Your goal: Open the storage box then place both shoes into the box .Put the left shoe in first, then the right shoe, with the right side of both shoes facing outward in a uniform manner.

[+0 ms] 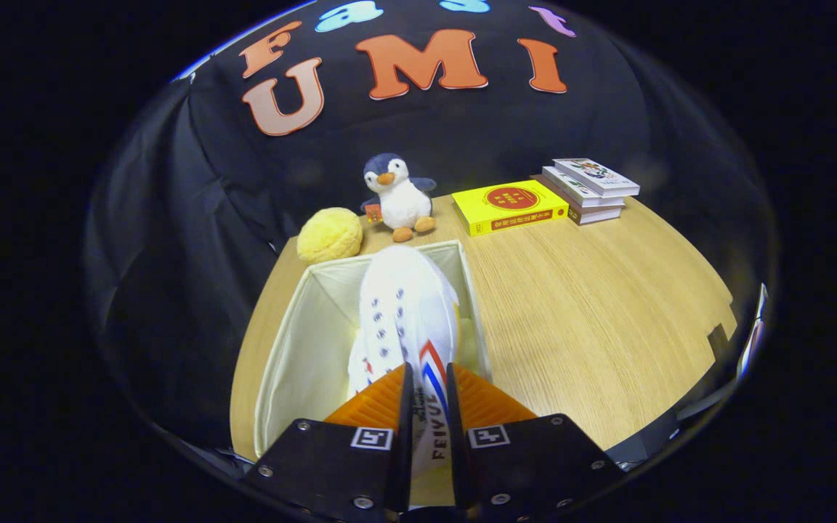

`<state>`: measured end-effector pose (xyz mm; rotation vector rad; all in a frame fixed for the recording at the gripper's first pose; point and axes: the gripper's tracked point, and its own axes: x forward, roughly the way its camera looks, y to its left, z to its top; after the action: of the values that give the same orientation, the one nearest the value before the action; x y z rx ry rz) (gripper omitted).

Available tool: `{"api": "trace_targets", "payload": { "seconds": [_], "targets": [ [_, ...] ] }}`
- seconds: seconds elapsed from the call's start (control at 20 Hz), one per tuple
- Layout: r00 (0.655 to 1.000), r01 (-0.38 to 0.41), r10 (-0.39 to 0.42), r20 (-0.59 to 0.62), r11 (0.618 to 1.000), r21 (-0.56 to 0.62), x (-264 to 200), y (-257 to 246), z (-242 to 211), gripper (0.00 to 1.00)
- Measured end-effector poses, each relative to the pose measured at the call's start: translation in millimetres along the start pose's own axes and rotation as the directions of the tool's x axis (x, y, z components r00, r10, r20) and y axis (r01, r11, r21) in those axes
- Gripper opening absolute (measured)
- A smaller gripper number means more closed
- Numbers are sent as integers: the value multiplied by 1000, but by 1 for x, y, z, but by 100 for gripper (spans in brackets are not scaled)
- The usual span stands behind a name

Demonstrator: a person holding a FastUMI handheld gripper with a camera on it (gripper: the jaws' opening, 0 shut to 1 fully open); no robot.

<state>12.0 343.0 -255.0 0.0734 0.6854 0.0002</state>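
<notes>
A white shoe (405,312) with red and blue stripes on its side is pinched between my fingers, its toe pointing away from me. My gripper (429,396) is shut on the shoe's heel part. The shoe hangs over the open cream fabric storage box (295,341), toward the box's right wall, with the toe near the far rim. I cannot tell whether the shoe touches the box's bottom. A bit of white at the shoe's left, inside the box, may be another shoe; most of it is hidden.
The box stands on a wooden table (593,305). Beyond the box sit a yellow plush ball (329,234) and a penguin toy (398,196). A yellow book (509,206) and a stack of books (587,189) lie farther right.
</notes>
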Motion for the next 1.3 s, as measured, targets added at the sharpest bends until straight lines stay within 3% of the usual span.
{"api": "trace_targets", "payload": {
  "seconds": [0.1,0.3,0.8,1.3],
  "targets": [
    [999,3,-3,36,1000,-13,-13,-2,15,42],
    [996,8,-7,84,1000,-22,-32,-13,36,54],
    [966,4,-5,257,1000,5,-86,-66,121,73],
    [915,-29,49,401,998,-56,-128,-136,199,88]
  ]
}}
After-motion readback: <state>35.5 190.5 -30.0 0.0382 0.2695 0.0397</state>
